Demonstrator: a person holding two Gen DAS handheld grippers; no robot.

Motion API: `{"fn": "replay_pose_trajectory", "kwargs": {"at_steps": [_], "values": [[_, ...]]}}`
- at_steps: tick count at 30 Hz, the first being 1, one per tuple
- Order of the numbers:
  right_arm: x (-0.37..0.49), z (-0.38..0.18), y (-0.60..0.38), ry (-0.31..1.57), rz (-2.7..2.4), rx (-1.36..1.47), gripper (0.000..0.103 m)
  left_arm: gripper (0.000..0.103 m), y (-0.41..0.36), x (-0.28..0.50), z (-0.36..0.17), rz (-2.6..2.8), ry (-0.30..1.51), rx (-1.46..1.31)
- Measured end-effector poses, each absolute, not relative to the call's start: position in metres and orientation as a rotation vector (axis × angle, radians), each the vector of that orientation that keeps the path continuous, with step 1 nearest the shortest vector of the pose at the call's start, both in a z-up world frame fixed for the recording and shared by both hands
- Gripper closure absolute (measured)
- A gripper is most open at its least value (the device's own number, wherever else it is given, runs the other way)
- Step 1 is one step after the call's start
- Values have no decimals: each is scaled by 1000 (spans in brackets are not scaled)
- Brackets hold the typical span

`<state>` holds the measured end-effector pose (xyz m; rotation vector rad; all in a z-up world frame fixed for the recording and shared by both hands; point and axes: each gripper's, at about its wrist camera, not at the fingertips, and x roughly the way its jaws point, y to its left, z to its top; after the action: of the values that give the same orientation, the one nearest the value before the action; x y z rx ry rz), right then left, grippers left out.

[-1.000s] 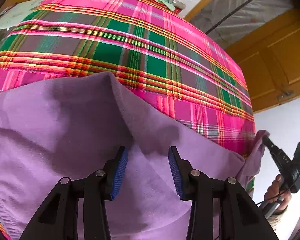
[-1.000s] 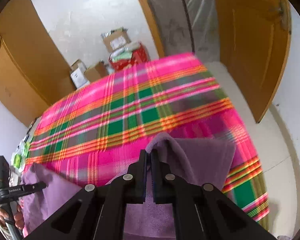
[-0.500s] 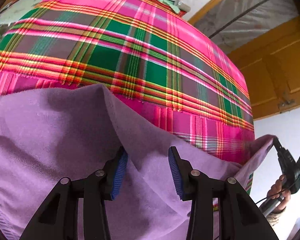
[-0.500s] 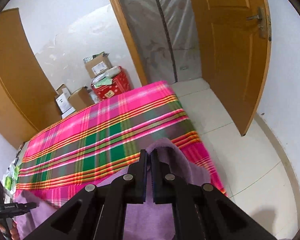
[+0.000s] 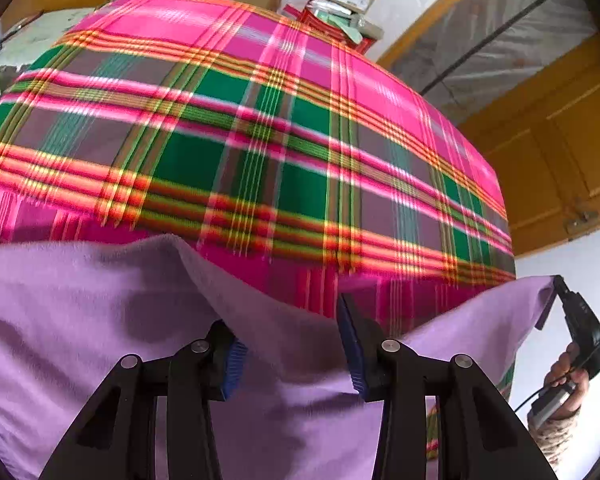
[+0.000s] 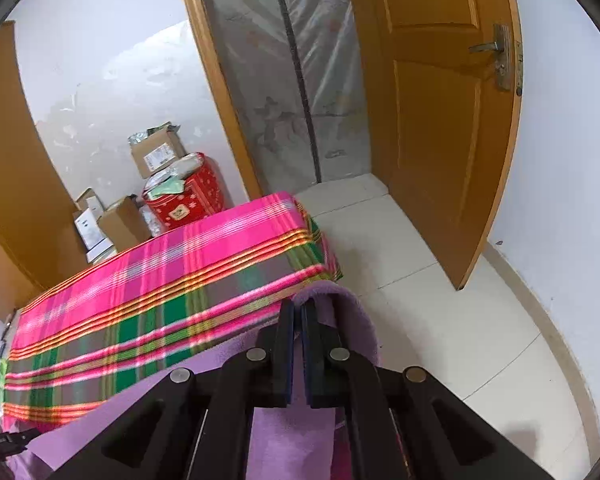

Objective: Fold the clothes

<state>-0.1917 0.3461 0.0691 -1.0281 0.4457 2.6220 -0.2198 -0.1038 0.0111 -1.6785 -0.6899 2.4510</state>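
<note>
A purple fleece garment (image 5: 100,320) lies along the near edge of the plaid-covered bed (image 5: 240,140). My left gripper (image 5: 286,332) stands open, blue pads wide apart, with a ridge of the purple cloth running between and over its fingers. Far right in the left wrist view, my right gripper (image 5: 572,308) holds the garment's corner up off the bed, stretching the cloth. In the right wrist view the right gripper (image 6: 298,316) is shut on a fold of the purple garment (image 6: 356,320), which drapes over its right finger above the bed's corner.
The bed's plaid sheet (image 6: 140,292) fills the left of the right wrist view. Cardboard boxes (image 6: 156,152) and a red bag (image 6: 188,196) stand beyond it by the wall. A wooden door (image 6: 440,120) hangs ajar over pale floor tiles (image 6: 440,300). A hand (image 5: 568,372) grips the right tool.
My right gripper has pulled the cloth corner up and out past the bed's right edge, its view swinging toward the door and floor. The purple cloth has drawn taut and slid lower before the left gripper.
</note>
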Motion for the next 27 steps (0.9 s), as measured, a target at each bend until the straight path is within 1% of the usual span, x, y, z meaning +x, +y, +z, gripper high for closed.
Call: {"fn": "replay_pose_trajectory", "kwargs": {"at_steps": [4, 11, 18, 24, 27], "values": [[-207, 63, 351, 421, 2599, -1035, 100, 59, -96, -226, 13, 2478, -633, -1666], [-234, 58, 358, 382, 2552, -1031, 100, 59, -90, -237, 11, 2507, -614, -1657], [-265, 47, 362, 348, 2508, -1068, 100, 59, -85, -250, 11, 2548, -550, -1636], [-280, 27, 362, 322, 2471, -1121, 99, 59, -76, -232, 25, 2547, -476, -1574], [-281, 20, 365, 338, 2464, -1148, 99, 59, -71, -222, 32, 2543, -439, -1541]]}}
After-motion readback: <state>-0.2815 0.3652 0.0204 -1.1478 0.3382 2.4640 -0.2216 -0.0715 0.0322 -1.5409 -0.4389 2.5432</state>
